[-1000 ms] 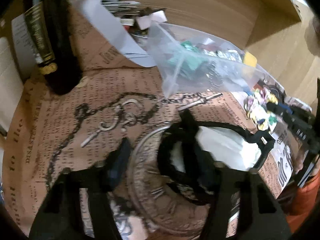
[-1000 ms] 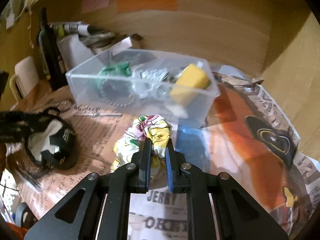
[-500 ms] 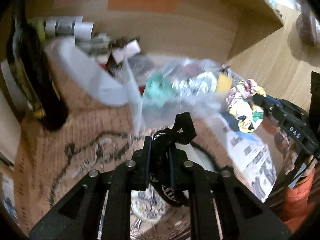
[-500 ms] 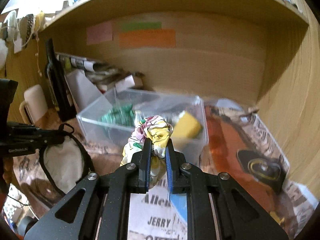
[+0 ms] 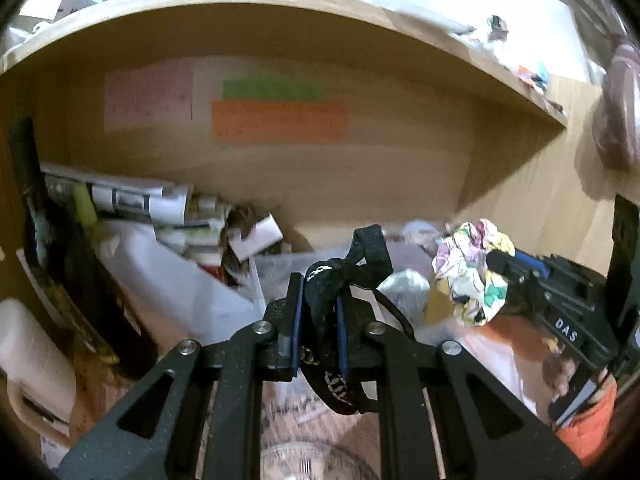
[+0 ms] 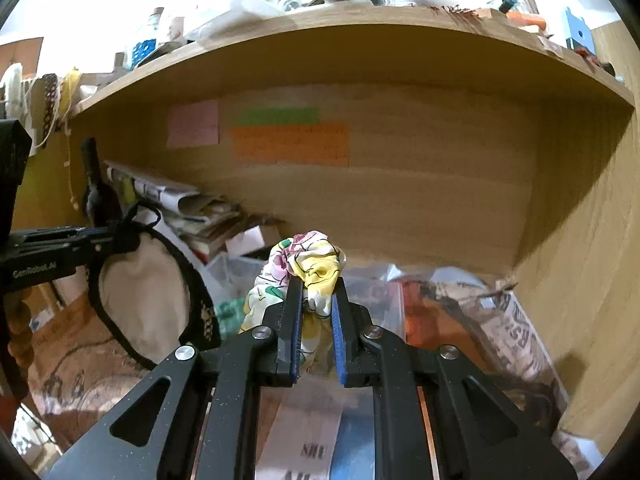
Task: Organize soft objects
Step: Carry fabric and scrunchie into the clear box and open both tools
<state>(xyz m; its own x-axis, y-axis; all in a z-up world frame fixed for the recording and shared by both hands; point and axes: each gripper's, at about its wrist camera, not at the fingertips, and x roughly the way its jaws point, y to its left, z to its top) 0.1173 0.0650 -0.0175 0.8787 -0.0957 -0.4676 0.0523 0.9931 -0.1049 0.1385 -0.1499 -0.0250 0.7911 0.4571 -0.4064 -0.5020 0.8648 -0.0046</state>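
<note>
Left claw [image 5: 318, 304] clenched on black headband [image 6: 160, 300], right claw [image 6: 314, 300] on floral scrunchie [image 6: 308, 268] (both aloft).

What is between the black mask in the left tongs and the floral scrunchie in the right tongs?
In the right wrist view, the clear plastic box with green contents shows between the mask and scrunchie.

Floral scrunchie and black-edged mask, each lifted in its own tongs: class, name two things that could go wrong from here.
1. The left tongs pinch only the strap of the black-edged mask; its body hangs free and may snag nearby clutter.
2. The floral scrunchie bulges out past the right tongs, so it could slip before reaching the clear box.
</note>
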